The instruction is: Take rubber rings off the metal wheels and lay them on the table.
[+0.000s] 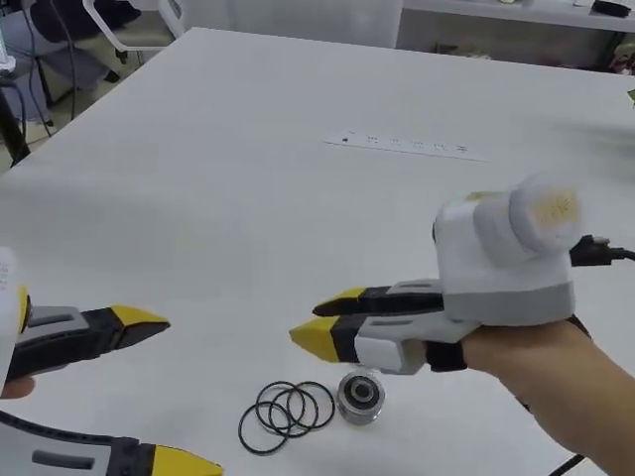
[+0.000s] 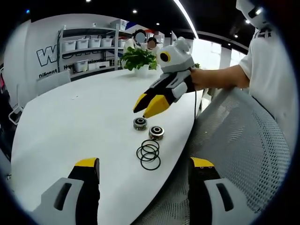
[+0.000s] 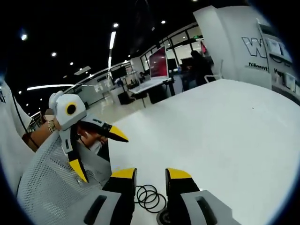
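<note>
White worktop (image 1: 298,178) in an open office, with shelving (image 2: 84,51) and a potted plant (image 2: 138,58) past its far end in the left gripper view. Right hand (image 1: 536,362) wrapped round the right claw (image 1: 306,319), held roughly level above the worktop, jaws nearly together with a thin gap, nothing between them. Left claw (image 1: 159,392) low at the left, aimed toward the right one, jaws spread wide, empty. Rubber rings (image 1: 286,412) lying in an overlapping black cluster near the person's edge. Just beside them one metal wheel (image 1: 360,395), below the right claw; second metal wheel (image 2: 139,123) close behind it in the left gripper view.
</note>
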{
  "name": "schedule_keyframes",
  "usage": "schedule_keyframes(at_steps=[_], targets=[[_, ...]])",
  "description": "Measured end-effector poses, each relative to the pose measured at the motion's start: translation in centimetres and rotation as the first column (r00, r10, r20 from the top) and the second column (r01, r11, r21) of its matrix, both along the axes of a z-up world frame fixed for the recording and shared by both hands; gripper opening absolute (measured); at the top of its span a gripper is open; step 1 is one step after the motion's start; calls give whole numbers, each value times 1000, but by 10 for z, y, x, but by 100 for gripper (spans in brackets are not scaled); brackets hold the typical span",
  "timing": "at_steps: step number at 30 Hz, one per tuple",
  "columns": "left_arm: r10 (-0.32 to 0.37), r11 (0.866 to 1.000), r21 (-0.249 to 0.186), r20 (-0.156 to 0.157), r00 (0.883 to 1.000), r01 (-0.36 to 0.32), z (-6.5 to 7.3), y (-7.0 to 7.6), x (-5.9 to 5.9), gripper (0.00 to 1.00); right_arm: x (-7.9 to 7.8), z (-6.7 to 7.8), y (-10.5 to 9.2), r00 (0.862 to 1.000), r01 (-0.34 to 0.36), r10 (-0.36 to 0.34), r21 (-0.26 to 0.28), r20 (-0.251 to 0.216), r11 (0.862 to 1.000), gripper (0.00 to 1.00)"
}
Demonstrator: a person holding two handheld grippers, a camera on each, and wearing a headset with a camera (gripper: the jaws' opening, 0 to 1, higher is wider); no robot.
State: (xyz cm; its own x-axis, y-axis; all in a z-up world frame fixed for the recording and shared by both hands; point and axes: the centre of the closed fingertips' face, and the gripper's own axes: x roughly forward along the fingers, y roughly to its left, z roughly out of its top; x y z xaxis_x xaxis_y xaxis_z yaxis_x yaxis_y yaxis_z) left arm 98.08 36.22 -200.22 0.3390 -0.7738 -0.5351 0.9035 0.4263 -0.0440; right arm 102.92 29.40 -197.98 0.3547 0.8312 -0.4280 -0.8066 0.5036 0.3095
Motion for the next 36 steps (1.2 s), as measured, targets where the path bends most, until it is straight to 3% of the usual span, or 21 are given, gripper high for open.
schedule_keyframes(at_steps=[2, 6, 9, 12, 17, 20, 25, 30, 36], targets=[[-2, 1000, -2, -2, 1000, 2, 0, 0, -1, 75, 0, 14, -1, 1000, 10, -10, 51, 0, 999, 31], [-6, 1000, -10, -1, 1000, 6, 1, -2, -1, 76, 2, 30, -10, 999, 25, -27, 78, 21, 997, 40], [-13, 1000, -13, 0, 1000, 13, 1, -2, -2, 76, 4, 54, -17, 997, 72, -74, 185, 4, 980, 44], [-25, 999, -46, -6, 1000, 25, 5, -6, -4, 79, 4, 61, -30, 995, 91, -98, 188, 27, 978, 47], [-29, 998, -64, -5, 1000, 29, 8, -8, -5, 82, 0, 66, -49, 989, 118, -132, 172, 73, 978, 58], [-35, 997, -71, -5, 999, 35, 9, -9, -5, 83, -1, 62, -65, 978, 140, -154, 107, 138, 984, 60], [-39, 997, -70, 0, 999, 39, 9, -10, -6, 84, -11, 56, -82, 970, 137, -140, 29, 198, 990, 68], [-29, 994, -108, -12, 999, 28, 15, -12, -6, 87, -25, 49, -94, 972, 125, -126, 13, 199, 992, 78], [-37, 995, -96, -5, 999, 36, 14, -12, -7, 90, -43, 31, -111, 975, 118, -101, -77, 200, 990, 85]])
